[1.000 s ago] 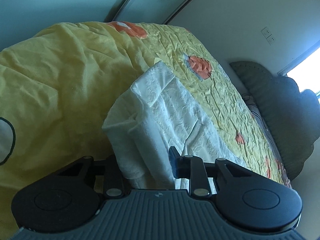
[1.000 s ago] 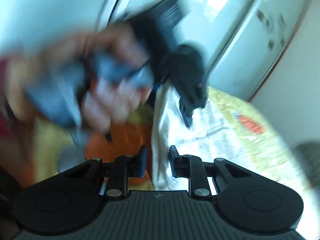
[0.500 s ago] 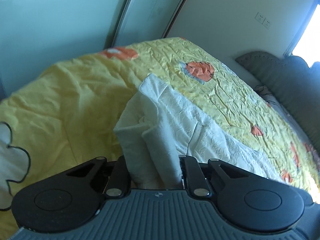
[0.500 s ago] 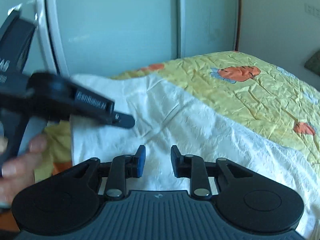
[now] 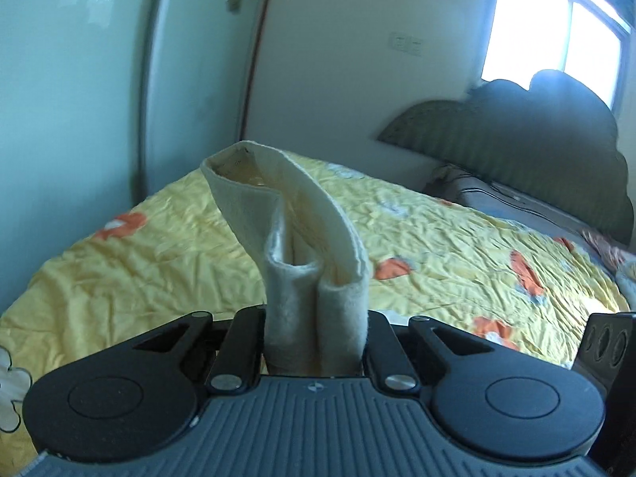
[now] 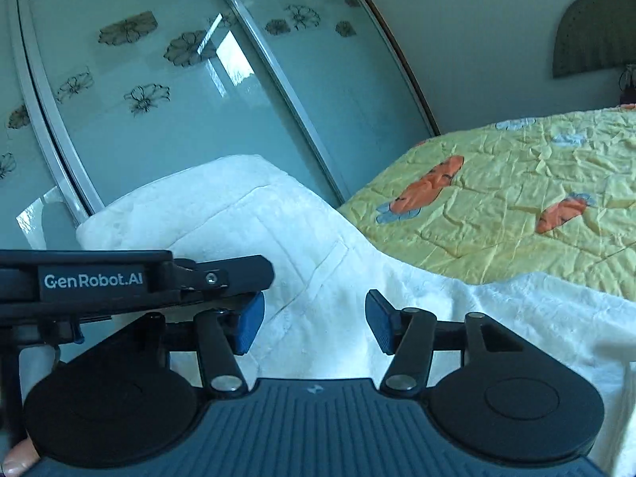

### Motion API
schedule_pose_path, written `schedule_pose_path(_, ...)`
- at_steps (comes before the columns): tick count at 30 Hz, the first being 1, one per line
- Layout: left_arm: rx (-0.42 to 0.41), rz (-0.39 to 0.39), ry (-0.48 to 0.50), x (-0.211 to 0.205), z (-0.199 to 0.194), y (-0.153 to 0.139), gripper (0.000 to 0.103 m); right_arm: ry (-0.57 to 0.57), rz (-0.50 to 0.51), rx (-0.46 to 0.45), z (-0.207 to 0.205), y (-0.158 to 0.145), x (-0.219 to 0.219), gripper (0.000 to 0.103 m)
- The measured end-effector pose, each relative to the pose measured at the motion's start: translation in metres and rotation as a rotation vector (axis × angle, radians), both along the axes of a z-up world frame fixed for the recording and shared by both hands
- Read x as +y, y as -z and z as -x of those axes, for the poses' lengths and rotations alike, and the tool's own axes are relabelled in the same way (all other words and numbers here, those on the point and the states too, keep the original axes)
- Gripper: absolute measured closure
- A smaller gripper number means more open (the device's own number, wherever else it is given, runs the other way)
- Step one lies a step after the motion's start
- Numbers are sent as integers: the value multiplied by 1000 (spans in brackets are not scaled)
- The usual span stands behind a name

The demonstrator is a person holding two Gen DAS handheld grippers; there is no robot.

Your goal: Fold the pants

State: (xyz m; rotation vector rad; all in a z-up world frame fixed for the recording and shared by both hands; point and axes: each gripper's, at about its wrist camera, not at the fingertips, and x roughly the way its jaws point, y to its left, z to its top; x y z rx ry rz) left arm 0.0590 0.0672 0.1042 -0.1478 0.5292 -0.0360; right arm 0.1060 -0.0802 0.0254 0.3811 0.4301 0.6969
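The white textured pants [image 6: 318, 246] hang lifted over the yellow bedspread [image 6: 516, 206]. In the left wrist view my left gripper [image 5: 314, 318] is shut on a bunched fold of the pants [image 5: 302, 238], which rises up from between the fingers. In the right wrist view my right gripper [image 6: 312, 320] is open, its blue pads [image 6: 250, 324] on either side of the cloth without pinching it. The left gripper's black body [image 6: 119, 282] shows just left of it, holding the raised end.
Sliding glass wardrobe doors [image 6: 179, 79] with flower prints stand at the left, beside the bed. A dark green headboard [image 5: 516, 151] and a bright window [image 5: 556, 39] are at the far end. The bedspread [image 5: 437, 238] carries orange flower prints.
My left gripper has lifted the pinched fold higher off the bed and turned toward the headboard. My right gripper's jaws have opened wider and it sits close under the left one.
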Motion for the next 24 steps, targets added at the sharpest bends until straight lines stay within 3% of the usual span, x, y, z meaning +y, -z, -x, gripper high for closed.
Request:
schedule_pose_path(5, -44, -48, 121, -61, 3, -11, 92, 130, 6, -61, 23, -9, -53, 47)
schedule_pose_path(11, -31, -85, 284, -132, 6, -10, 92, 289, 41, -64, 53, -4, -119, 46)
schedule_pose_path(24, 6, -176, 494, -245, 22, 41, 91, 474, 94, 38, 89, 38, -203, 46)
